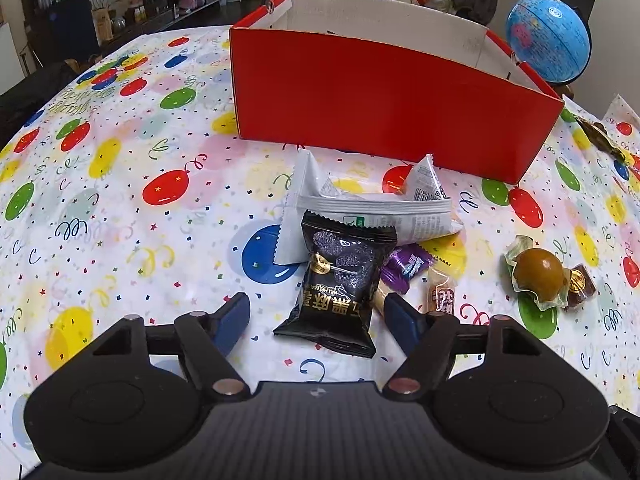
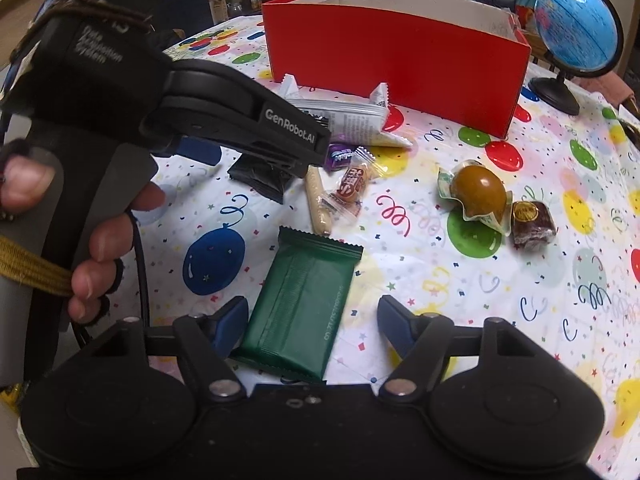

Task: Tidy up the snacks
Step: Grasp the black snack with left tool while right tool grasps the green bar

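Note:
A black snack packet [image 1: 340, 280] lies on the balloon-print tablecloth [image 1: 120, 200] between the fingers of my left gripper [image 1: 316, 312]. The jaws stand wide and the left pad is well clear of the packet. Behind it lie a white packet [image 1: 360, 204] and a purple candy [image 1: 404, 268]. In the right wrist view a green packet [image 2: 304, 304] lies flat between the fingers of my right gripper [image 2: 314, 314], which is open, with a gap on the right side. The red box [image 1: 392, 100] [image 2: 400, 48] stands open-topped at the back.
A wrapped brown egg [image 2: 476, 192], a brown cake cube [image 2: 532, 220], a small red-printed candy [image 2: 352, 184] and a pale sausage stick [image 2: 318, 200] lie on the cloth. A blue globe [image 2: 576, 28] stands right of the box. A person's hand [image 2: 104, 240] grips the left tool.

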A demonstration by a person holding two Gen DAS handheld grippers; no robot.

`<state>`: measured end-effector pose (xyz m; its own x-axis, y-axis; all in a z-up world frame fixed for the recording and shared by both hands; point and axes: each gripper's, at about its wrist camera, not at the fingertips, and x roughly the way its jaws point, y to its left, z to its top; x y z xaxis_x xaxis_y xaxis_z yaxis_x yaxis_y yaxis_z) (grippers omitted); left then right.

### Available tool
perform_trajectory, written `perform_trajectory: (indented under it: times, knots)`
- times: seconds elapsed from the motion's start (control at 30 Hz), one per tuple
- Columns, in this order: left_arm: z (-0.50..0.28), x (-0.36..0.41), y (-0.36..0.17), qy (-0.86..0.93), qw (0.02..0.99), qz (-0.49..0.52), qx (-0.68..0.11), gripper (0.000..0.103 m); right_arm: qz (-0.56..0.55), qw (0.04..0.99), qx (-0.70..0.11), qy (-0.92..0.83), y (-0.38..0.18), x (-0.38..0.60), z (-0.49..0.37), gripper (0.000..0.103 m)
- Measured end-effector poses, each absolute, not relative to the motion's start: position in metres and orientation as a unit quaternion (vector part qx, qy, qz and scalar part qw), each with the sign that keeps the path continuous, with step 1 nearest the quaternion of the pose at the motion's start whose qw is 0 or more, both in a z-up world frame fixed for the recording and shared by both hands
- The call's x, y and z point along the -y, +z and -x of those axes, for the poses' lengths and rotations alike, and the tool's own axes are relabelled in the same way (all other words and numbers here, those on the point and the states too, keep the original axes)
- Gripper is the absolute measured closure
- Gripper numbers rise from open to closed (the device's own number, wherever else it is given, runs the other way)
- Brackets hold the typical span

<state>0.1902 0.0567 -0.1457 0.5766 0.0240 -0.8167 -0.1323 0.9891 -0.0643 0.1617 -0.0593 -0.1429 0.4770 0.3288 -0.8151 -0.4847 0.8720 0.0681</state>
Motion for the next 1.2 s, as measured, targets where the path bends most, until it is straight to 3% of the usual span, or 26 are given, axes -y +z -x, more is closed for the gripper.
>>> perform_trajectory:
  times: [0.07,0.17,0.27,1.2]
  knots:
    - [-0.190,-0.055,-0.146,0.042,0.886,0.057,-0.459,0.042,0.090,0.858,-0.448,0.236,-0.143,0.059,-0.161,0.039]
    - [-0.189,-0.054,-0.147,0.043,0.886,0.053,-0.458,0.053,0.088,0.861,-0.442,0.236,-0.142,0.061,-0.161,0.057]
    - [-0.187,-0.053,-0.146,0.049,0.888,0.048,-0.456,0.060,0.079,0.862,-0.439,0.241,-0.142,0.065,-0.163,0.060]
    - [-0.138,-0.054,-0.071,0.045,0.918,0.054,-0.390,0.062,-0.002,0.903,-0.370,0.218,-0.084,0.117,-0.180,0.060]
